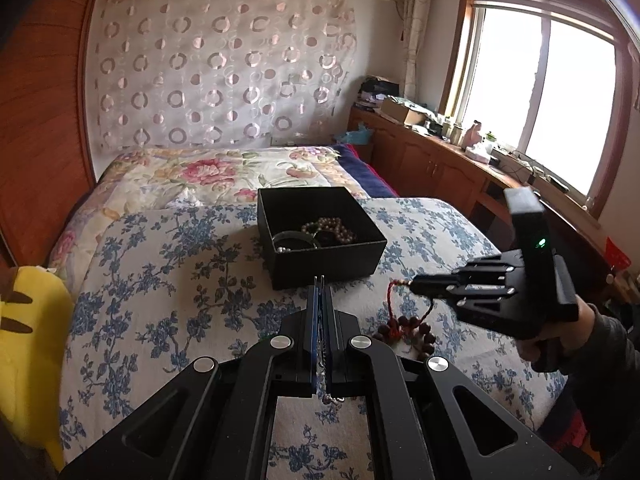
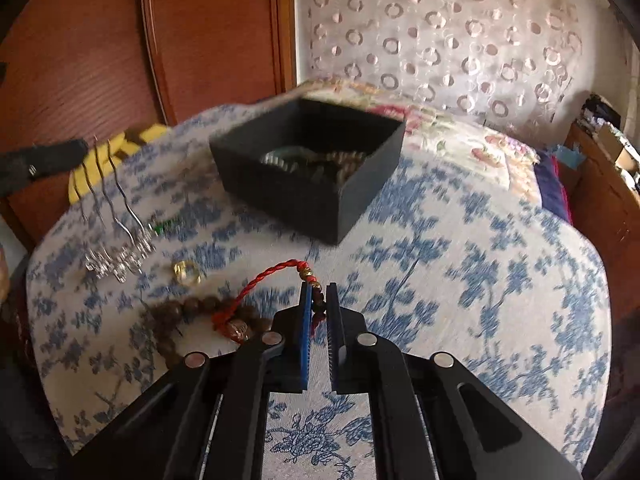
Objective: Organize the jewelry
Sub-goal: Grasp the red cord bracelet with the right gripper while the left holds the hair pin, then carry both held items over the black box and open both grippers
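The red cord bracelet [image 2: 276,276] was the piece I had in hand: my right gripper [image 2: 319,292] had its 2 jaws pinched in on the beaded end of it, with only a narrow slot left between the pads, and the small dark and gold beads sat right at the tips. From there the braided red cord arched up and to the left, then dropped to the blue-flowered bedspread [image 2: 460,280], where its other end lay across a brown wooden bead bracelet [image 2: 188,312]. In the left wrist view the same gripper [image 1: 414,282] came in from the right, angled down toward the bed, with the cord hanging from its tip in a loop and my right hand [image 1: 560,340] wrapped round the handle in a dark sleeve.

My left gripper [image 1: 320,280] was fully closed, jaws flat together, pointed down and forward at the near wall of the black box [image 1: 328,264]. A thin silver chain [image 1: 330,398] was clamped between its pads, a short bit showing behind them.

The box stood open on the bedspread just beyond both grippers, with a pearl-like bead strand [image 1: 332,230] and a bangle [image 1: 292,238] inside. Left of the red cord lay a gold ring [image 2: 186,272], and further left a silver hair comb [image 2: 116,232] with wavy prongs. A yellow plush toy [image 1: 28,344] sat at the bed's left edge.
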Action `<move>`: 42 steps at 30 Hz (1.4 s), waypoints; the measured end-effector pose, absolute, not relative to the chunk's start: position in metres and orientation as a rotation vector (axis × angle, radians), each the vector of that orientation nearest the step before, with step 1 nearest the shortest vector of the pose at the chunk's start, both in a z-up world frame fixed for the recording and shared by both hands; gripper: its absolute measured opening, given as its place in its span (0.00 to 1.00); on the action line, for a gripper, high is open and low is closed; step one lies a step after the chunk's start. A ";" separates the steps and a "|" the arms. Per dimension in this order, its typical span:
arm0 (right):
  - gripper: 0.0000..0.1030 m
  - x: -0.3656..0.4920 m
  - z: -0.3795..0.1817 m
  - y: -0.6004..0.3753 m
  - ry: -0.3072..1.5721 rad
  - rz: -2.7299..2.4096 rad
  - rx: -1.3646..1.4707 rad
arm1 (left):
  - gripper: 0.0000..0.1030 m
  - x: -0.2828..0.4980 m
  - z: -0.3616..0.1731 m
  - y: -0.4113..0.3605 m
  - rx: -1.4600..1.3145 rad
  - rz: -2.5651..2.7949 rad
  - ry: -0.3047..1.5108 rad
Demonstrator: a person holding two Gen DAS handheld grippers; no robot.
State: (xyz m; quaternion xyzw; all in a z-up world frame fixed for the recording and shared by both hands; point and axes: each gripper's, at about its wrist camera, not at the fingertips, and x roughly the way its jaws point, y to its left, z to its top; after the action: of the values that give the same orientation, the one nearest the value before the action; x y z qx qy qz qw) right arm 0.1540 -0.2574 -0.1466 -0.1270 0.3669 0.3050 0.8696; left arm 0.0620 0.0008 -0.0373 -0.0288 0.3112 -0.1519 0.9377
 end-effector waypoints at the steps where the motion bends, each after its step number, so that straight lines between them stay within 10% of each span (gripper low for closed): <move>1: 0.08 0.153 -0.140 -0.258 0.748 0.637 -0.262 | 0.01 0.064 -0.035 0.000 -0.056 -0.311 0.631; 34: 0.09 0.247 -0.113 -0.224 0.669 0.734 -0.148 | 0.01 0.170 0.012 -0.005 -0.044 -0.302 0.559; 37: 0.27 0.248 -0.116 -0.226 0.675 0.738 -0.139 | 0.01 0.185 0.008 -0.008 -0.041 -0.302 0.572; 42: 0.30 0.247 -0.108 -0.239 0.637 0.714 -0.094 | 0.01 0.205 -0.001 -0.014 -0.038 -0.307 0.592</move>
State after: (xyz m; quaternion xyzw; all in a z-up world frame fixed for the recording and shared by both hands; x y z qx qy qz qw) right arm 0.2470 -0.2388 -0.1076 -0.0454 0.3063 0.3435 0.8866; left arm 0.2054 -0.0138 -0.0008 -0.0188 0.2904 -0.1505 0.9448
